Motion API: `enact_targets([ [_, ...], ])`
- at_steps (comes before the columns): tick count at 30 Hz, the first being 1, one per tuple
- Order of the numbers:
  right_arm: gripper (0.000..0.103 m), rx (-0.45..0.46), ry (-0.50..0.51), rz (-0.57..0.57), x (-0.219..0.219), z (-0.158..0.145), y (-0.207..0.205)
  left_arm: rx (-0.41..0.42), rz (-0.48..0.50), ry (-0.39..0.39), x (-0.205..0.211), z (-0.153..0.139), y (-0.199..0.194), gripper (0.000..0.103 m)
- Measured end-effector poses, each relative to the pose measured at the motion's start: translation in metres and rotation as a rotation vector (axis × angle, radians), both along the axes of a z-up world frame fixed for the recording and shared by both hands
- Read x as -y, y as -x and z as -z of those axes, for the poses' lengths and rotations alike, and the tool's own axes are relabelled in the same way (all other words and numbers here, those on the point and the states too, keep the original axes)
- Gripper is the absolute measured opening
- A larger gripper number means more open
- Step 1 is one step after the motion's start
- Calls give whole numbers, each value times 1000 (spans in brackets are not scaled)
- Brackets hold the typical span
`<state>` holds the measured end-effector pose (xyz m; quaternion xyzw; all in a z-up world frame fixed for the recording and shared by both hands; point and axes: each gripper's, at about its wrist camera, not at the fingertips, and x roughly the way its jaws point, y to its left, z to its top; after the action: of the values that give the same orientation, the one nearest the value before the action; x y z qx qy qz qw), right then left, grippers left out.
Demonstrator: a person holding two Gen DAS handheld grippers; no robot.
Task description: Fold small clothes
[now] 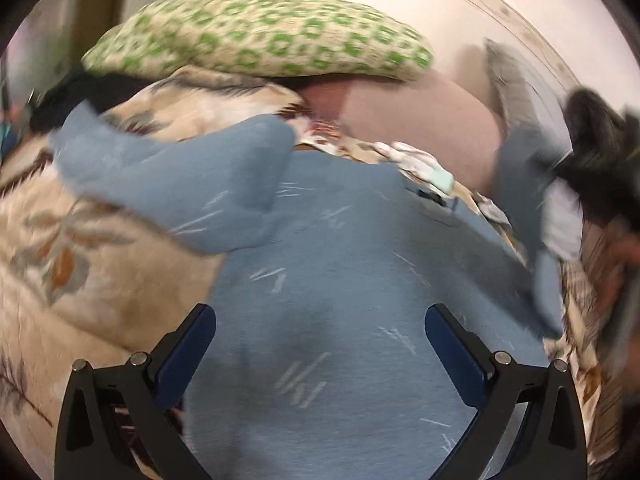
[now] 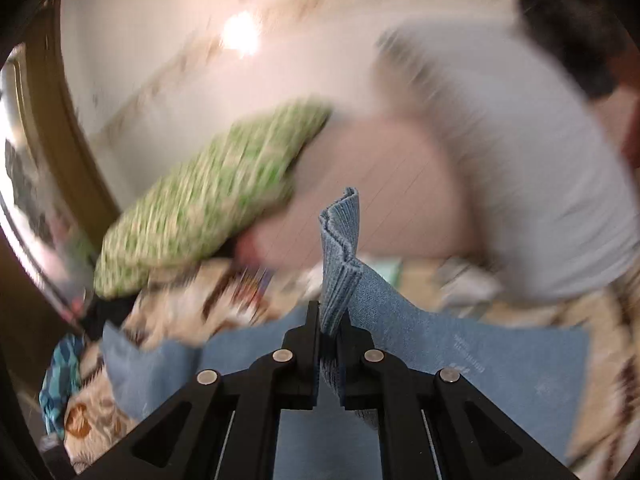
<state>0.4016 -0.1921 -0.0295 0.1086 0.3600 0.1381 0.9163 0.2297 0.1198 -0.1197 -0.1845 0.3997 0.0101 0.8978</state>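
While the left tongs (image 1: 320,344) gape wide and empty above the spread blue garment (image 1: 340,280), the right tongs (image 2: 329,320) are clamped tight on its ribbed cuff (image 2: 340,248), which sticks up past their tips; a green-patterned pillow (image 1: 260,36) lies beyond.

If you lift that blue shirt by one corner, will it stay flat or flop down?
Probably flop: the soft blue knit shirt already bunches into folds where the right tongs pinch it. It looks light, and its sleeve lies limply folded over.
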Motion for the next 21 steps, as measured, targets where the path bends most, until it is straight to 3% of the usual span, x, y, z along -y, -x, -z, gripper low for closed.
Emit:
enact_targets([
  [4, 10, -218, 5, -89, -64, 110, -12, 8, -37, 24, -11, 4, 3, 103],
  [7, 13, -304, 38, -146, -97, 165, -2, 1, -36, 28, -9, 9, 0, 103],
  [8, 16, -267, 52, -144, -98, 168, 5, 3, -32, 28, -8, 10, 0, 103],
  [10, 31, -257, 52, -183, -99, 164, 9, 3, -28, 20, -5, 12, -1, 103],
  [12, 77, -294, -1, -255, -94, 157, 8, 9, -25, 28, -4, 12, -2, 103],
  [13, 85, -297, -17, -264, -90, 152, 8, 10, -27, 33, -4, 13, -3, 103],
  [17, 88, -302, -213, -334, -56, 137, 27, 6, -52, 51, -3, 11, -5, 103],
  [21, 88, -271, -428, -166, 31, 141, 58, -26, -11, 138, 18, 7, -37, 103],
])
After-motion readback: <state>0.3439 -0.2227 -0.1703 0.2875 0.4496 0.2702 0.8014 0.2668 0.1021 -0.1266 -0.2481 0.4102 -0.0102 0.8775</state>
